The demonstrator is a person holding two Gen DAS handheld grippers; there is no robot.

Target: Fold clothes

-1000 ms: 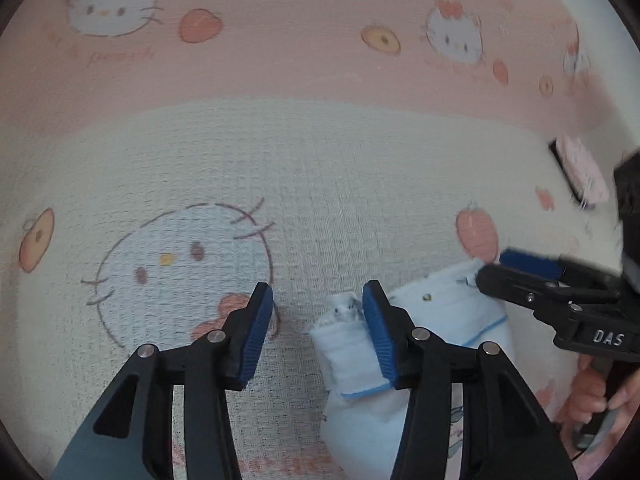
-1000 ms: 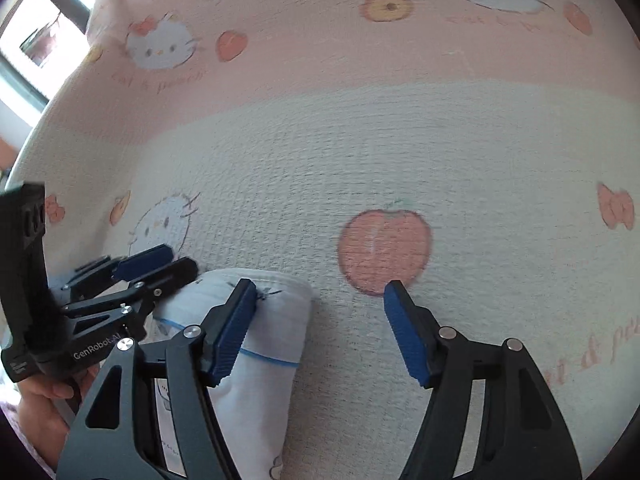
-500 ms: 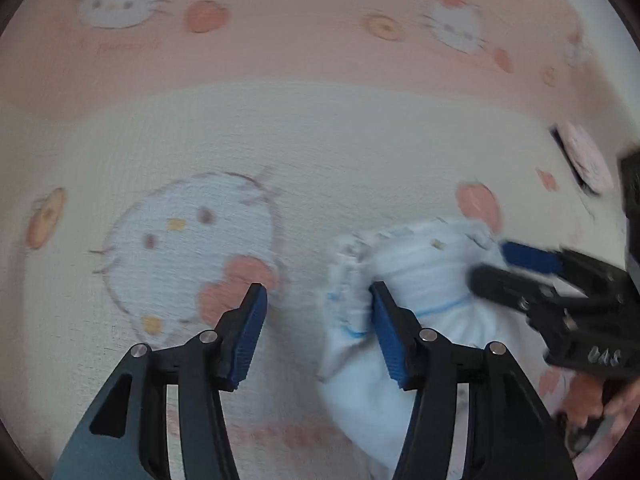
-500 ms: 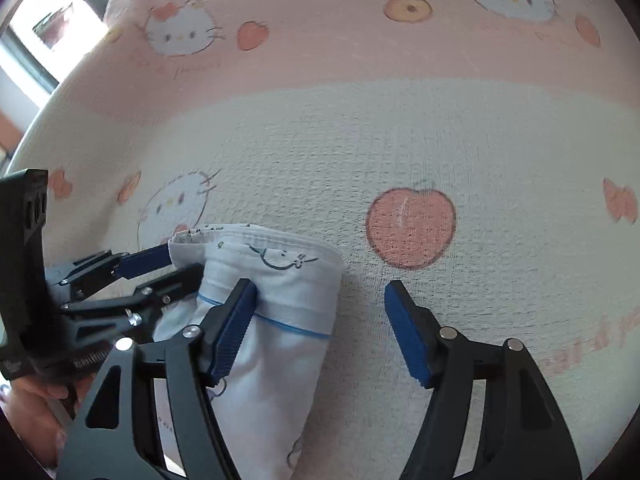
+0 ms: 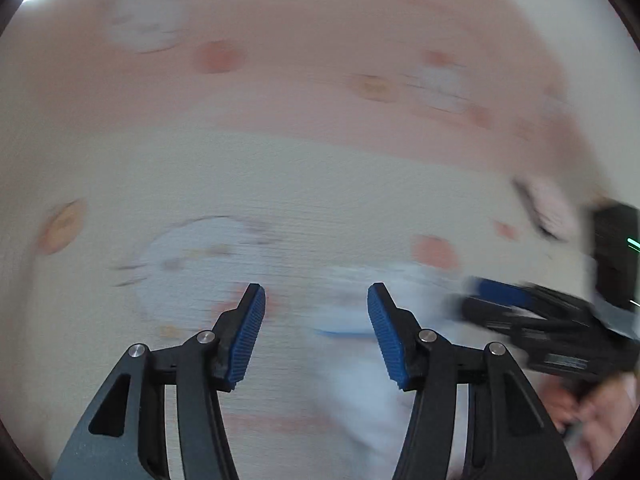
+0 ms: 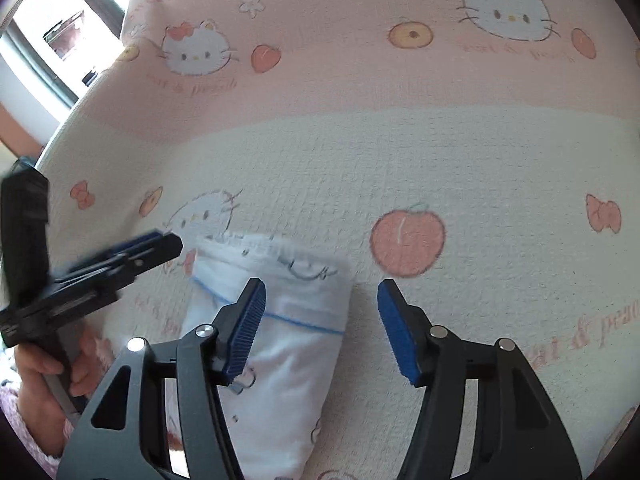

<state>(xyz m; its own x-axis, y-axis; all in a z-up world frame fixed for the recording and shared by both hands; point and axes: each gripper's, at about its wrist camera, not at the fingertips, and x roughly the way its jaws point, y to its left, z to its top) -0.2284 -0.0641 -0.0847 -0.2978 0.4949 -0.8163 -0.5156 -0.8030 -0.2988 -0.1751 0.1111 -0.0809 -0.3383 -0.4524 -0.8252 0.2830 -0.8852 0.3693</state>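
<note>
A folded white garment (image 6: 288, 328) with a thin blue line and small prints lies on the Hello Kitty bedsheet (image 6: 440, 152). It shows blurred in the left wrist view (image 5: 360, 360). My left gripper (image 5: 316, 328) is open and empty, with the garment just right of its right finger. My right gripper (image 6: 320, 324) is open and empty, held above the garment's right edge; its left finger (image 6: 244, 324) overlaps the cloth. The left gripper also shows in the right wrist view (image 6: 132, 256), off the garment's left edge. The right gripper shows blurred in the left wrist view (image 5: 500, 300).
The pink and cream sheet covers the whole surface. A small pink-white object (image 5: 548, 212) lies at the far right in the left wrist view. A window (image 6: 48, 32) is at the upper left beyond the bed's edge.
My left gripper has drawn back and to the left, off the garment. The garment's top edge now lies flat and folded. The left wrist view is motion-blurred.
</note>
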